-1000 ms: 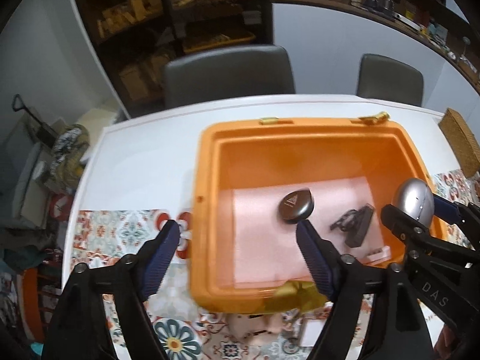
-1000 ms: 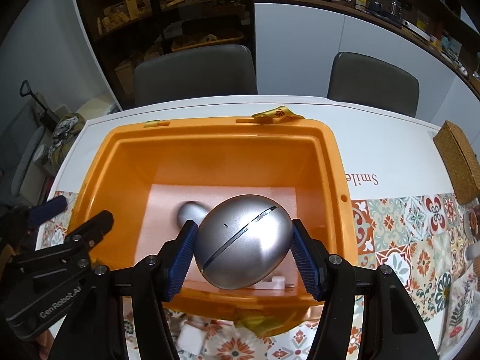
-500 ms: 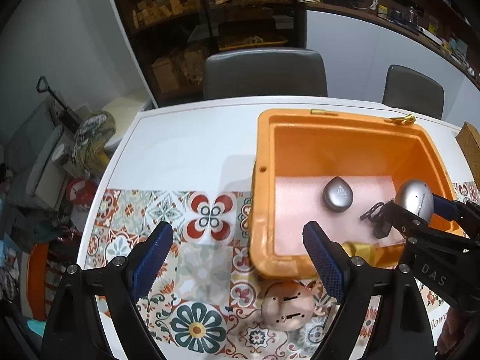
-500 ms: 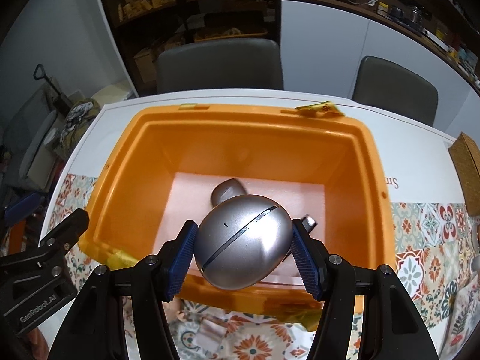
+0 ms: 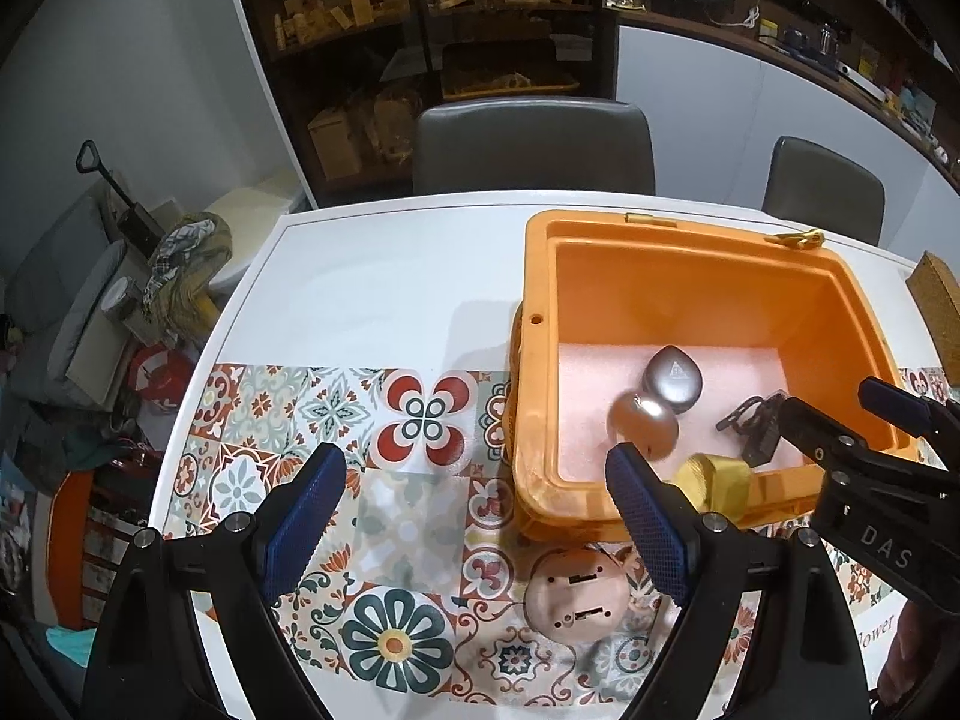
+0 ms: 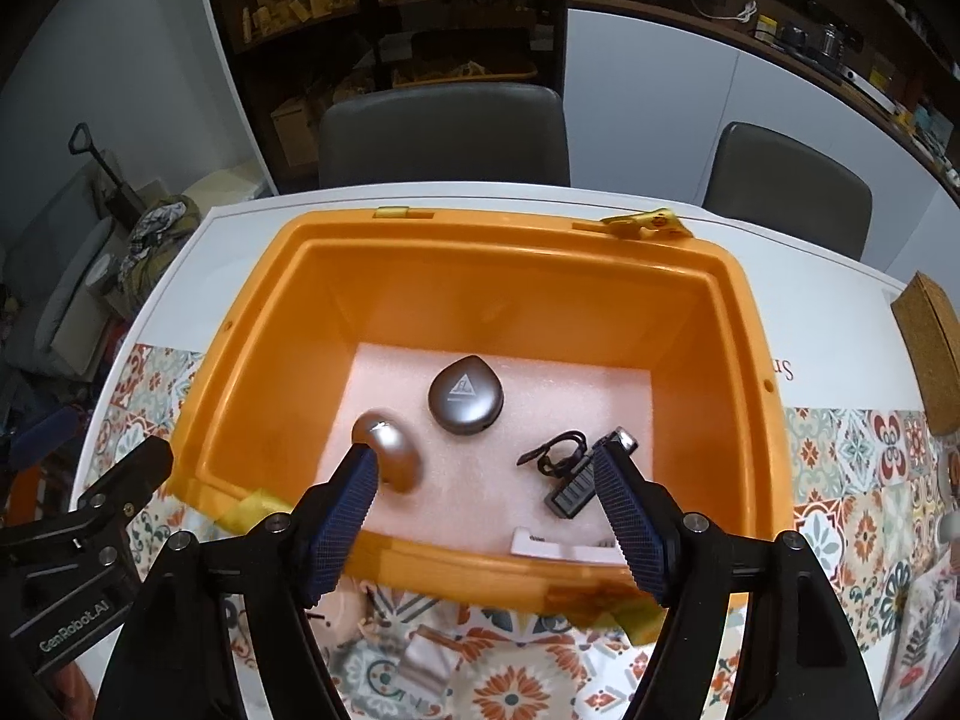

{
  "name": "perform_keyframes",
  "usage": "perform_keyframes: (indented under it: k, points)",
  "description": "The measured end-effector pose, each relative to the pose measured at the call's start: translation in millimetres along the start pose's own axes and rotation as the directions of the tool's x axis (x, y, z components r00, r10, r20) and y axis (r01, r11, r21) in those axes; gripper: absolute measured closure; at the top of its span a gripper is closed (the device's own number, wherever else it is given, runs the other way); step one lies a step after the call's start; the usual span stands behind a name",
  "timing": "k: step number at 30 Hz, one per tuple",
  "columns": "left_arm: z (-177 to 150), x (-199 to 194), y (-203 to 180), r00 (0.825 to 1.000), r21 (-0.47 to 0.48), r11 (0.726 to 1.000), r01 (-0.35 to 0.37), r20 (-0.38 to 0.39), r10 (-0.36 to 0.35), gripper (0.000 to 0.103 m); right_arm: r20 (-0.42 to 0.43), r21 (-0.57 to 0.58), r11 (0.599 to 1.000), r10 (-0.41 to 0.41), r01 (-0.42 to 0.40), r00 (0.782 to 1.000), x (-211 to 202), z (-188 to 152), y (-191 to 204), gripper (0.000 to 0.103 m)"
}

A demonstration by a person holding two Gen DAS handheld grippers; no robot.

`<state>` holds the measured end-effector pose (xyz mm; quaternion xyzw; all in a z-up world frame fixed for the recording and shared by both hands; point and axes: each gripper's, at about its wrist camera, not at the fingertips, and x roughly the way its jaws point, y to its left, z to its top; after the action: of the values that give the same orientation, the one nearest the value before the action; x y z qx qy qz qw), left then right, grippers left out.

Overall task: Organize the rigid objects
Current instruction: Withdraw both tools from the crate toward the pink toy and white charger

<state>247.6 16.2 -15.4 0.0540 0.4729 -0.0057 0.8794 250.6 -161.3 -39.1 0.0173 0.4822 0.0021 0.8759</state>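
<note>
An orange bin (image 6: 744,324) (image 5: 540,396) with a pink foam floor stands on the table. A silver egg-shaped case (image 6: 389,457) (image 5: 645,420) lies blurred on the foam, beside a grey teardrop case (image 6: 465,396) (image 5: 672,373) and a black clip piece (image 6: 567,468) (image 5: 753,429). My right gripper (image 6: 486,513) hangs over the bin's near wall; its jaws are opening and nothing is between them. My left gripper (image 5: 474,516) stands open over the patterned tablecloth, left of the bin, holding nothing. A pink round device (image 5: 576,597) lies on the cloth near its right finger.
A white part (image 6: 540,543) lies at the bin's near inner wall. Yellow tape (image 5: 717,483) hangs on the bin's front rim. A woven box (image 6: 927,354) sits at the table's right edge. Two grey chairs (image 5: 534,147) stand behind the table, with shelves beyond.
My right gripper opened and the silver egg case dropped from it onto the foam in the bin. My left gripper shifted left, away from the bin, and opened slightly wider.
</note>
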Motion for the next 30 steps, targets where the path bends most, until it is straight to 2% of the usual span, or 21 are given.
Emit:
perform_keyframes:
  k: [4, 7, 20, 30]
  points:
    - [-4.7, -8.6, -0.3, 1.0, -0.004, 1.0, 0.006, 0.012, -0.006, 0.013, 0.03, -0.006, 1.0, -0.002, 0.002, 1.0, -15.2, -5.4, -0.9, 0.029]
    - [-7.8, -15.1, -0.4, 1.0, -0.004, 1.0, 0.007, 0.028, -0.007, 0.008, 0.056, -0.013, 1.0, -0.001, 0.001, 0.998, -27.8, -9.6, 0.5, 0.029]
    - [-29.2, -34.0, 4.6, 0.999, -0.002, 1.0, -0.025, 0.048, 0.025, 0.006, 0.132, -0.033, 0.999, 0.0, 0.005, 0.991, -63.9, -36.9, 4.6, 0.029]
    - [-49.8, -38.3, 6.8, 0.999, -0.006, 1.0, -0.02, 0.034, 0.02, 0.006, 0.154, -0.06, 0.998, 0.029, -0.02, 0.988, -70.3, -60.5, 12.1, 0.029]
